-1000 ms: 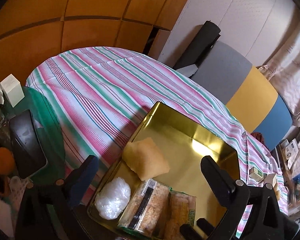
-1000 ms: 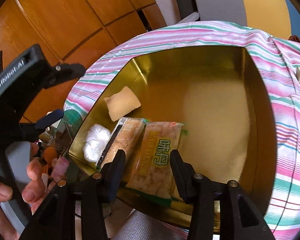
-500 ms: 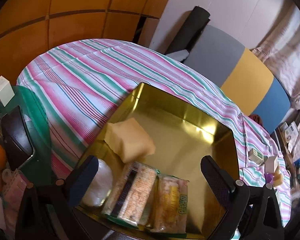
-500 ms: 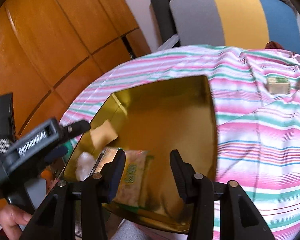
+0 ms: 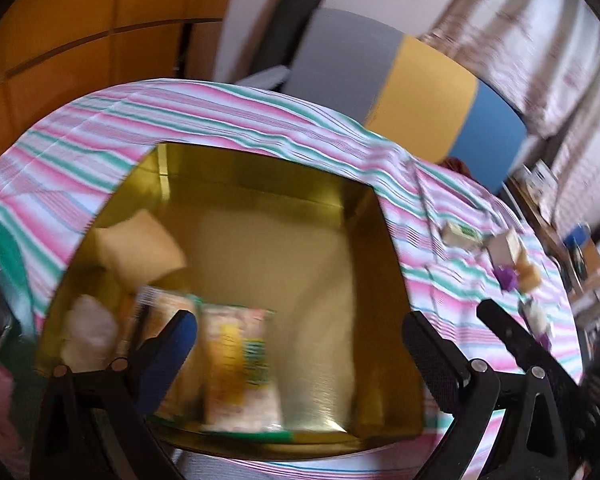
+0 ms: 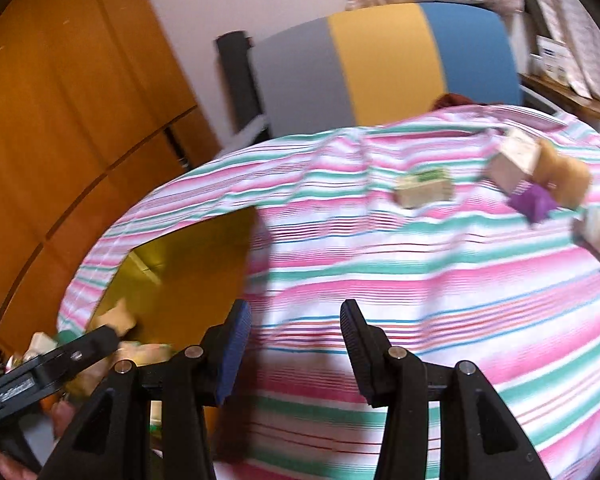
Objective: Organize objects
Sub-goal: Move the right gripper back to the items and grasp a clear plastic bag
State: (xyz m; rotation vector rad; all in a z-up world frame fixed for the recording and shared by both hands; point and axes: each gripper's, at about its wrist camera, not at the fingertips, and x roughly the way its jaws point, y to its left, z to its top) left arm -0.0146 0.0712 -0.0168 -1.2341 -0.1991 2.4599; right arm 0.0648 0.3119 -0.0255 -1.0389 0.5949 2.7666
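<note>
A gold tin tray (image 5: 260,184) lies on the striped cloth and holds a yellow pouch (image 5: 138,246), a white wrapped ball (image 5: 88,336) and two snack packets (image 5: 238,364). My left gripper (image 5: 300,344) is open and empty over the tray's near part. My right gripper (image 6: 296,344) is open and empty over bare cloth, right of the tray (image 6: 188,264). Loose items lie far right: a green-labelled box (image 6: 422,188), a beige box (image 6: 514,162), a purple piece (image 6: 532,202) and a tan piece (image 6: 564,176). Both views are blurred.
A grey, yellow and blue chair back (image 6: 384,64) stands behind the table. Wooden cabinet panels (image 6: 60,120) are at the left. The other gripper's black arm (image 6: 48,368) shows at the lower left of the right wrist view. Shelves with clutter (image 5: 580,248) are at the far right.
Both grippers have swung to the right. The right gripper has left the tray and is now over the cloth, with the loose items coming into view. Both stay open.
</note>
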